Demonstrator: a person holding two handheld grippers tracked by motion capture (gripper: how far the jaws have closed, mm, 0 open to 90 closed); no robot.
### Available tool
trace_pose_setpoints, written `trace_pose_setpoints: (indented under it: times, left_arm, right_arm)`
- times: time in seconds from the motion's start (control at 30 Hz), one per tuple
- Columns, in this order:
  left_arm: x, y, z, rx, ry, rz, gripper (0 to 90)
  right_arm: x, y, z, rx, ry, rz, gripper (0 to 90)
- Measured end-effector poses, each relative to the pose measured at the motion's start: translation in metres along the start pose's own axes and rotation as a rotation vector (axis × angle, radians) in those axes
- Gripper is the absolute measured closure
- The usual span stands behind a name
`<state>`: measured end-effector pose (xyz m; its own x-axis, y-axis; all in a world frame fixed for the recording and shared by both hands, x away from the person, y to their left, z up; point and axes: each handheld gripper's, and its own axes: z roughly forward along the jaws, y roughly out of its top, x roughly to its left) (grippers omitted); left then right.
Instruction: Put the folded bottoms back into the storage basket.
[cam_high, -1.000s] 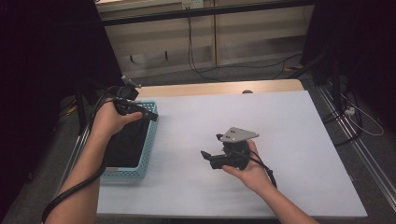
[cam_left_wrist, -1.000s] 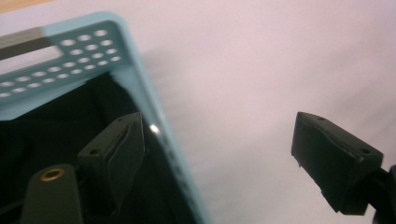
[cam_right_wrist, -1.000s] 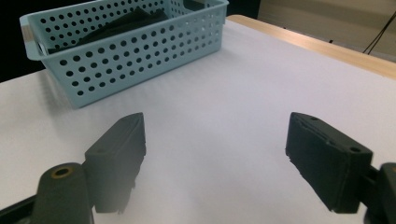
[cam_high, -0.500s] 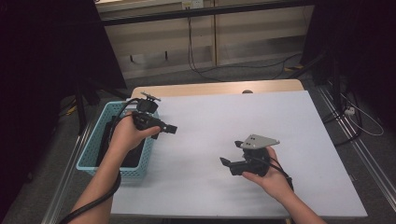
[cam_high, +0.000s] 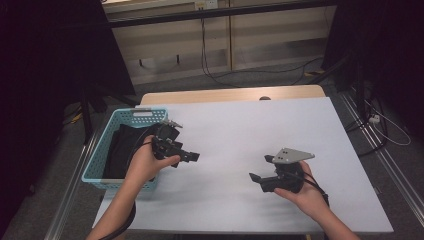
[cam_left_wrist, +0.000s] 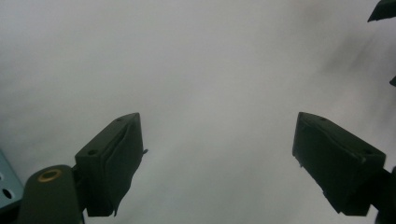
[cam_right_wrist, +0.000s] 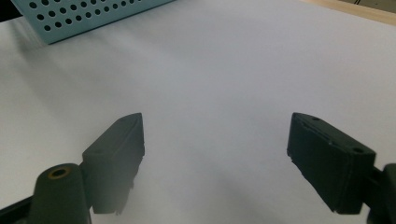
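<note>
Hovering | left claw spread, empty | right claw spread, empty

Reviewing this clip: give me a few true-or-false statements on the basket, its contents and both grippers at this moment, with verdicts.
1. The light blue perforated basket stands at the left edge of the white table. True.
2. The basket holds a white cloth. False: the dark cloth in it is black.
3. The left gripper has its jaws open with nothing between them. True.
4. The right gripper is shut on a cloth. False: its jaws stand apart over bare table.
5. The left gripper reaches down into the basket. False: it is over the table, just beside the basket.
</note>
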<state>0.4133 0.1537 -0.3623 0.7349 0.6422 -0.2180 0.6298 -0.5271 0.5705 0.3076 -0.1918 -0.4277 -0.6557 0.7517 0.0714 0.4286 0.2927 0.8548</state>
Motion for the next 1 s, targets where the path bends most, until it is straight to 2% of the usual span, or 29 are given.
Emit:
trace_pose_setpoints:
  times: [0.43,0.7,1.0]
  left_arm:
    - [-0.006,-0.042,0.013,-0.027,-0.03,0.006,15.8]
    - [-0.006,-0.059,0.017,-0.042,-0.037,0.005,15.4]
    - [-0.007,-0.07,0.02,-0.057,-0.043,0.013,14.9]
  right_arm:
    - [-0.013,-0.018,-0.015,0.045,-0.014,0.0,18.2]
    - [-0.018,-0.029,-0.025,0.06,-0.021,-0.003,17.6]
    - [-0.022,-0.039,-0.034,0.07,-0.032,0.007,17.5]
